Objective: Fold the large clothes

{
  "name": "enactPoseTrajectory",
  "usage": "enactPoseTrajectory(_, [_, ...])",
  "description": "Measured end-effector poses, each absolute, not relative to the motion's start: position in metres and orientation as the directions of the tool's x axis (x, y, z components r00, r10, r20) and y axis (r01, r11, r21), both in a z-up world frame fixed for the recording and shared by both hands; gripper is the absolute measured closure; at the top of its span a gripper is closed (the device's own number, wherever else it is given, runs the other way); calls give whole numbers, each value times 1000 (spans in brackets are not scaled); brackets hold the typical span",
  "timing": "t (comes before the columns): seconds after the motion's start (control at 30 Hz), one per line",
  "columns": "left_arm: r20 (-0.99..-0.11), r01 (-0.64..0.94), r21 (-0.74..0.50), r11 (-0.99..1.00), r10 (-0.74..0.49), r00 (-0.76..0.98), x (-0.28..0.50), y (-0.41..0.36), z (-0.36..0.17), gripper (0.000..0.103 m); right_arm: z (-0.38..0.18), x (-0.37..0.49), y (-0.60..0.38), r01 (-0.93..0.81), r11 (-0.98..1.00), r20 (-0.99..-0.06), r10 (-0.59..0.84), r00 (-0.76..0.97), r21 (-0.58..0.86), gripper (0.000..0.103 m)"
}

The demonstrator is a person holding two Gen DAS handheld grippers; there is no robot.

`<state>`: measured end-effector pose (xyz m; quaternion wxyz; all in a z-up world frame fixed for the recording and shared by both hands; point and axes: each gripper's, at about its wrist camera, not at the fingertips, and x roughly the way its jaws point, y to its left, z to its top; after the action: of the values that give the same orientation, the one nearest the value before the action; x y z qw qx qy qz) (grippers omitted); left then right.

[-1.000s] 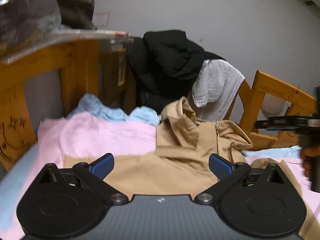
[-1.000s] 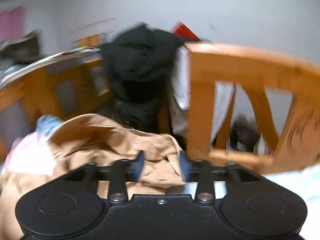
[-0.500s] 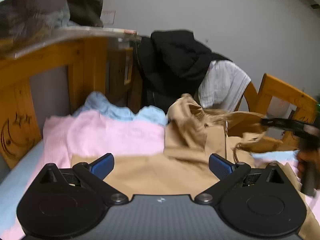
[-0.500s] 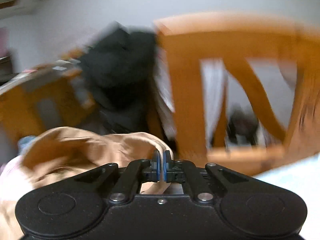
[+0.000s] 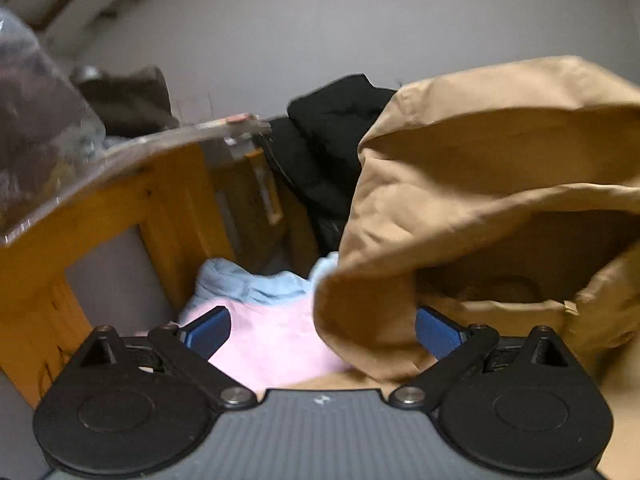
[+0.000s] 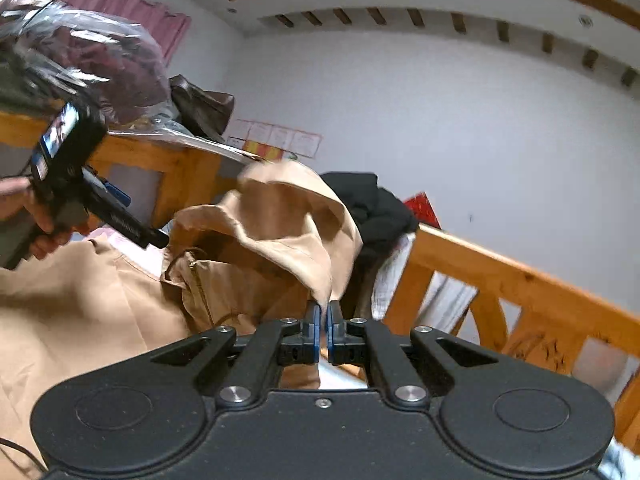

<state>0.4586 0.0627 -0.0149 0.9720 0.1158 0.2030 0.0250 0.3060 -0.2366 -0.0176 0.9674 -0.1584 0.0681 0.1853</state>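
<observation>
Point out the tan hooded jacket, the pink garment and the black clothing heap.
tan hooded jacket (image 5: 480,168): left wrist view, on the lifted hood's outer cloth.
pink garment (image 5: 276,340): left wrist view, on its flat middle.
black clothing heap (image 5: 324,136): left wrist view, on its upper fold.

1. A wooden-framed bed (image 5: 176,208) carries the clothes.
2. A pink garment (image 5: 272,336) lies flat on it, near left.
3. A light blue garment (image 5: 248,284) lies bunched at the far end.
4. A tan hooded jacket (image 6: 80,304) spreads across the right.
</observation>
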Motion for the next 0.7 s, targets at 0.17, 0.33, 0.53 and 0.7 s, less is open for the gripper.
enactPoseTrajectory(0.17, [-302, -33, 282, 959, 121, 946, 460, 56, -17, 28, -25, 307, -245, -384, 885, -237, 326, 915, -265, 101])
enactPoseTrajectory(0.33, [-349, 61, 287, 956, 46, 936, 452, 52, -26, 96, -32, 326, -251, -367, 911, -329, 293, 898, -189, 85])
enactPoseTrajectory(0.53, [-358, 116, 282, 952, -7, 934, 441, 59, -27, 98, -14, 323, -275, -289, 930, -404, 360, 841, 227, 49])
enactPoseTrajectory(0.7, [-362, 146, 311, 939, -25, 932, 432, 60, -30, 98, -35, 337, -264, -279, 620, -305, 667, 680, 733, 24])
